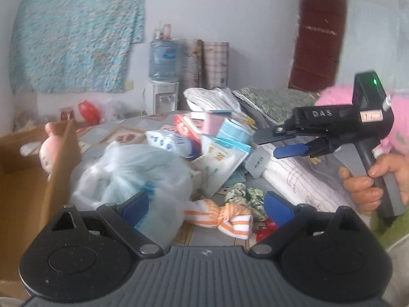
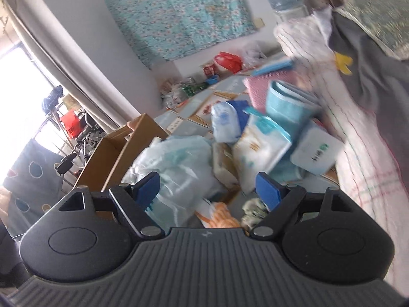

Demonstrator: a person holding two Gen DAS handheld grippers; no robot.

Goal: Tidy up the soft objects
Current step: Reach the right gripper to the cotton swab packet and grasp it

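Hovering low, the left tool (image 1: pixel 205 206) stands spread wide with nothing between its blue pads, and right below the gap lies the orange-striped bow (image 1: pixel 219 216). That bow runs crosswise to the tool, its long axis left to right, the pinched knot about midway between the pads. So a grab on the knot looks like a straight drop, no twist needed. Just beside it on the right sits a green scrunchie (image 1: pixel 245 195), touching or nearly so; a careless close could catch both.

To the left, a clear bag (image 1: pixel 127 171) bulges against the left pad's side, and beyond that stands the cardboard box (image 1: pixel 58 158) with a pink plush (image 1: pixel 48 151) leaning in it. That box reads as the drop point, and it lies on the left hand's side.

Farther back, the right tool (image 1: pixel 286 143) is released too, jaws apart and gripping nothing, aimed leftward over the pile of packets (image 1: pixel 219 151). From its own camera, the right tool (image 2: pixel 207 189) sees the bow (image 2: pixel 219 215) at the very bottom edge, tucked almost under it.

Judgement call: the left hand is nearer both bow and box, so the pick is its to make. Whether the bow lies flat on the surface cannot be told for certain through the blur.
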